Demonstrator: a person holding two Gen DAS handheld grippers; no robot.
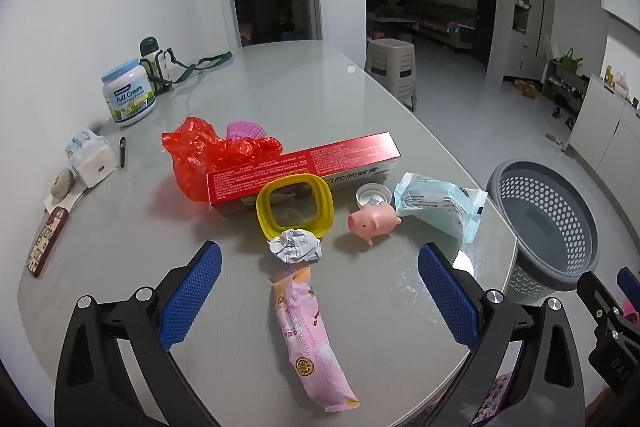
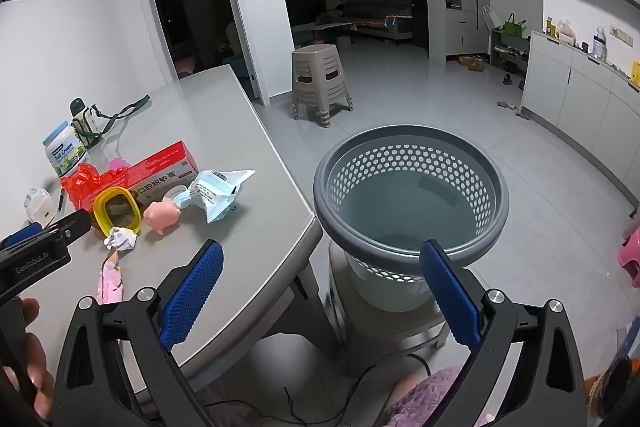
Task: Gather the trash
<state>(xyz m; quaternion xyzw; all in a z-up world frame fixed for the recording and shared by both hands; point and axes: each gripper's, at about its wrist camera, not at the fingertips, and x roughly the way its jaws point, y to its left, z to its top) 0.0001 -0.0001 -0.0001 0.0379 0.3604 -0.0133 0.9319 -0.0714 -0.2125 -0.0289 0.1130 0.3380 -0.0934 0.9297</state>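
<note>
On the grey table (image 1: 304,87) lie a pink wrapper (image 1: 306,335), a crumpled paper ball (image 1: 296,247), a yellow lid ring (image 1: 295,205), a red box (image 1: 304,167), a red plastic bag (image 1: 208,155), a pink toy pig (image 1: 372,223), a white cap (image 1: 373,195) and a pale blue packet (image 1: 440,207). My left gripper (image 1: 320,259) hangs open above the wrapper and paper ball, touching nothing. An empty grey perforated basket (image 2: 412,187) stands off the table's right edge. My right gripper (image 2: 322,259) is open in the air between the table corner and the basket.
A milk powder tin (image 1: 128,93), a green flask (image 1: 154,65), a tissue pack (image 1: 90,155) and a black pen (image 1: 122,151) sit at the table's left. Beige stacked stools (image 2: 320,83) stand on the floor beyond. White cabinets (image 2: 580,95) line the right wall.
</note>
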